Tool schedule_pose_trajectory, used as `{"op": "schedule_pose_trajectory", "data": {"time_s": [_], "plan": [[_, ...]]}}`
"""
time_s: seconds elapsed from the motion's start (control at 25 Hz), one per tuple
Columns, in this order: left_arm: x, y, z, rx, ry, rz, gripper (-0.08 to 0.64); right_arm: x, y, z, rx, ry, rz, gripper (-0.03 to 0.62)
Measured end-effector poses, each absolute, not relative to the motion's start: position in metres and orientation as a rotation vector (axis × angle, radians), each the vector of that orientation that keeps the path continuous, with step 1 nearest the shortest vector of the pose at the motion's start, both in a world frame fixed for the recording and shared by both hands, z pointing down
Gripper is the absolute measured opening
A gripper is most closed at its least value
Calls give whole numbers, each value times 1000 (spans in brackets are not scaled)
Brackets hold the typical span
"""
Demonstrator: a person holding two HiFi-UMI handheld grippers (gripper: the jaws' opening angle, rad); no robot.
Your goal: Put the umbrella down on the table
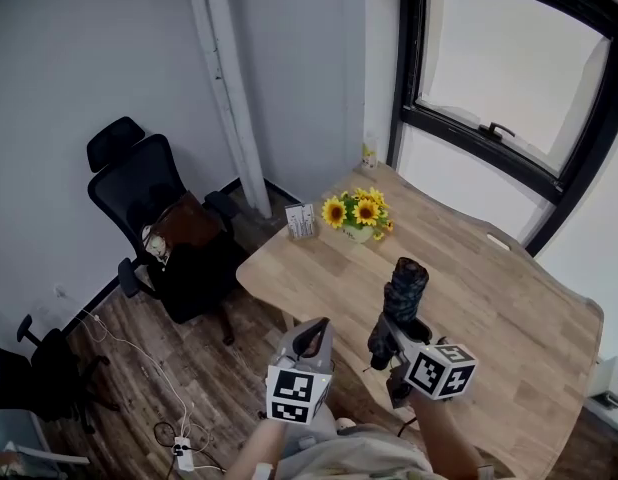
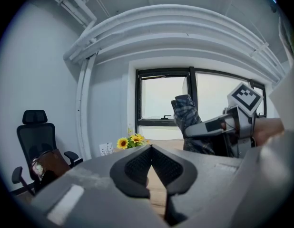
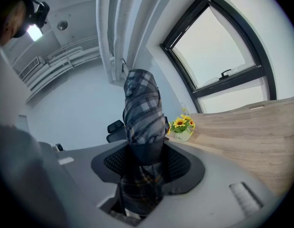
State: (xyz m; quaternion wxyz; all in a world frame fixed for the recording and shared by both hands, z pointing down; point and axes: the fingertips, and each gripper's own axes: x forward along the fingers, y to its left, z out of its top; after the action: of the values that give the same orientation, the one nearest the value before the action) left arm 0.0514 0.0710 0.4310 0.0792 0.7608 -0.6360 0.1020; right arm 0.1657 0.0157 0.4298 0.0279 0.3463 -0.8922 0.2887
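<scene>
A folded plaid umbrella (image 1: 405, 286) stands nearly upright over the near part of the wooden table (image 1: 509, 298). My right gripper (image 1: 388, 338) is shut on its lower part. In the right gripper view the umbrella (image 3: 142, 113) fills the gap between the pads of the right gripper (image 3: 144, 163) and rises above them. My left gripper (image 1: 311, 336) hovers beside it on the left, near the table's front edge, shut and holding nothing. In the left gripper view its tips (image 2: 151, 148) meet, and the umbrella (image 2: 187, 120) shows to the right.
A pot of sunflowers (image 1: 357, 213) and a small card (image 1: 300, 220) stand at the table's far left corner. A black office chair (image 1: 154, 203) with a brown bag sits left of the table. A dark-framed window (image 1: 509, 68) runs behind. Cables lie on the floor (image 1: 179, 438).
</scene>
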Motion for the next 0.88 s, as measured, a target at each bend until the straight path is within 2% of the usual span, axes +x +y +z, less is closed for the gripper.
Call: {"op": "schedule_pose_trajectory", "data": {"time_s": [0.88], "plan": [[-18, -34, 439, 2319, -1811, 320, 3, 119, -81, 453, 1171, -2658, 972, 196]]}}
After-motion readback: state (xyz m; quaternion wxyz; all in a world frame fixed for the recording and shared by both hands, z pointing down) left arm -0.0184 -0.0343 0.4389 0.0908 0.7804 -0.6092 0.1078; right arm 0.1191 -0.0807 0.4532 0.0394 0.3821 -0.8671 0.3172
